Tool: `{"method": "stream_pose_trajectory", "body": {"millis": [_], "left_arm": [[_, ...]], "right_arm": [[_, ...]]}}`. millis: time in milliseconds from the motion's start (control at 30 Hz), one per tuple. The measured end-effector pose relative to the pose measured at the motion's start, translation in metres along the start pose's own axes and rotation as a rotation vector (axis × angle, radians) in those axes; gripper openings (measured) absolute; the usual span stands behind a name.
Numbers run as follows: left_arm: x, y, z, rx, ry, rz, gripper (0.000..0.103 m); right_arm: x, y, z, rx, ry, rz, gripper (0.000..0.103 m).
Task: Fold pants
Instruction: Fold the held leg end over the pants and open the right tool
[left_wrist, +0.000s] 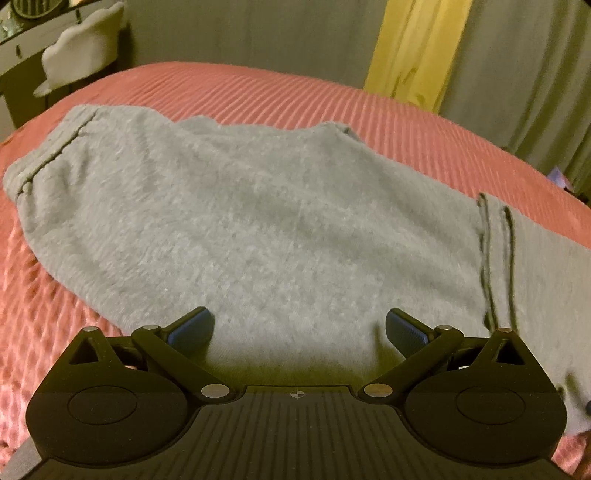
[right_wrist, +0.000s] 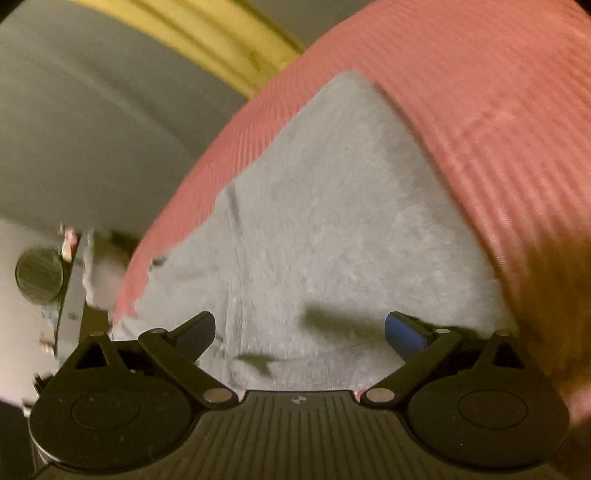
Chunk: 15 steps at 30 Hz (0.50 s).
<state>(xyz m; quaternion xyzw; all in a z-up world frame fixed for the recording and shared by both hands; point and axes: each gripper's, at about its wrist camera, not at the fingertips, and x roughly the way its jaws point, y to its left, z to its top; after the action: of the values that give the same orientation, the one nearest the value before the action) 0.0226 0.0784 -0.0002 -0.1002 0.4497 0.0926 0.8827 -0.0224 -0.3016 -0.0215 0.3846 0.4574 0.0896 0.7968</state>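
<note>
- The grey pants (left_wrist: 236, 221) lie folded over on the bed's pink ribbed cover (left_wrist: 424, 122), one banded end toward the left of the left wrist view, seams near its right edge.
- The left tool (left_wrist: 298, 326) hovers over the pants' near edge, released, blue pads (left_wrist: 406, 328) spread wide with nothing between them.
- The right tool (right_wrist: 300, 328) is likewise released, jaws wide above grey cloth (right_wrist: 332, 221), gripping nothing; this view is blurred.
- No container is clearly visible; a yellow curtain (left_wrist: 413, 48) hangs behind the bed.
</note>
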Motion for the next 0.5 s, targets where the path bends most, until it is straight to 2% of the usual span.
{"method": "stream_pose_trajectory", "body": {"millis": [100,267,333,433,500], "left_arm": [[-0.007,-0.012,-0.003,0.035,-0.016,-0.035,0.103],[-0.015,-0.05,-0.009,0.107,-0.006,-0.16,0.103],[-0.015,-0.068,-0.011,0.163,-0.001,-0.178,0.103],[-0.015,-0.092,-0.012,0.256,0.005,-0.239,0.103],[-0.011,-0.102,-0.01,0.273,0.019,-0.277,0.103]], "right_arm": [[-0.016,-0.005,0.002,0.002,-0.033,-0.007,0.099],[-0.028,-0.004,0.003,-0.038,-0.099,-0.047,0.099],[-0.031,-0.001,0.009,-0.074,-0.127,-0.1,0.099],[-0.03,0.006,0.022,-0.167,-0.167,-0.227,0.099],[-0.032,0.009,0.024,-0.246,-0.23,-0.294,0.099]]}}
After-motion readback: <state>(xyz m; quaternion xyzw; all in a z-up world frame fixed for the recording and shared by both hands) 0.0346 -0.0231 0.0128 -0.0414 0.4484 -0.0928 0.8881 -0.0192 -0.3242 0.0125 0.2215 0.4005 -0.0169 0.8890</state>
